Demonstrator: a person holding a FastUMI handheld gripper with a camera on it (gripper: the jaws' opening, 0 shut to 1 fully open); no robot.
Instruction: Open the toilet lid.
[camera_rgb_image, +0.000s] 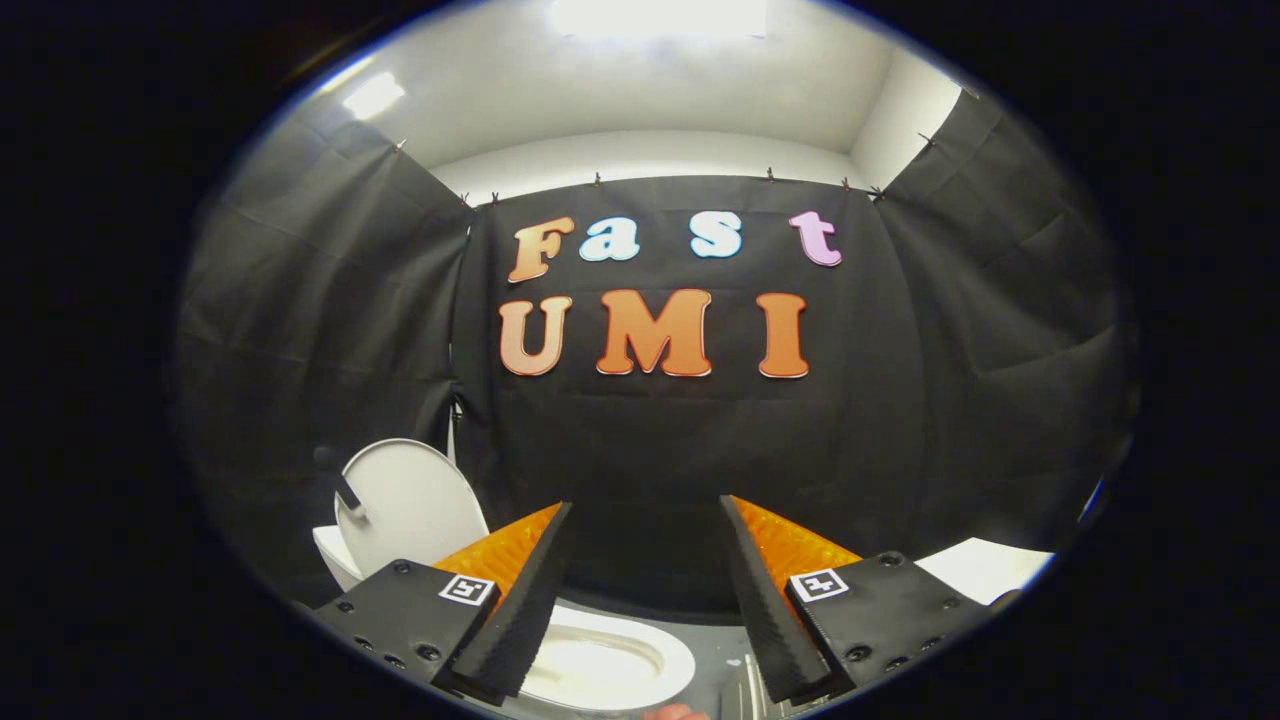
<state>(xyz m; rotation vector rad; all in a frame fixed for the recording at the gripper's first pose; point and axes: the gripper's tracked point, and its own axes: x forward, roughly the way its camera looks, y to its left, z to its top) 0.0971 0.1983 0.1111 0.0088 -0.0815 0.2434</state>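
A white toilet sits low down, below and behind my fingers. Its lid (415, 505) stands raised and upright, beyond the left finger, leaning back toward the black cloth wall. The seat ring and bowl (610, 665) lie uncovered between and under the two fingers. My gripper (645, 520) is held above the bowl, open, with a wide gap between the fingers and nothing in it. It touches neither the lid nor the seat.
Black cloth walls (950, 380) close in the back and both sides. A white flat surface (985, 568) shows past the right finger. A grey floor (715, 660) lies beside the bowl. A fingertip of a person (675, 713) shows just below the bowl.
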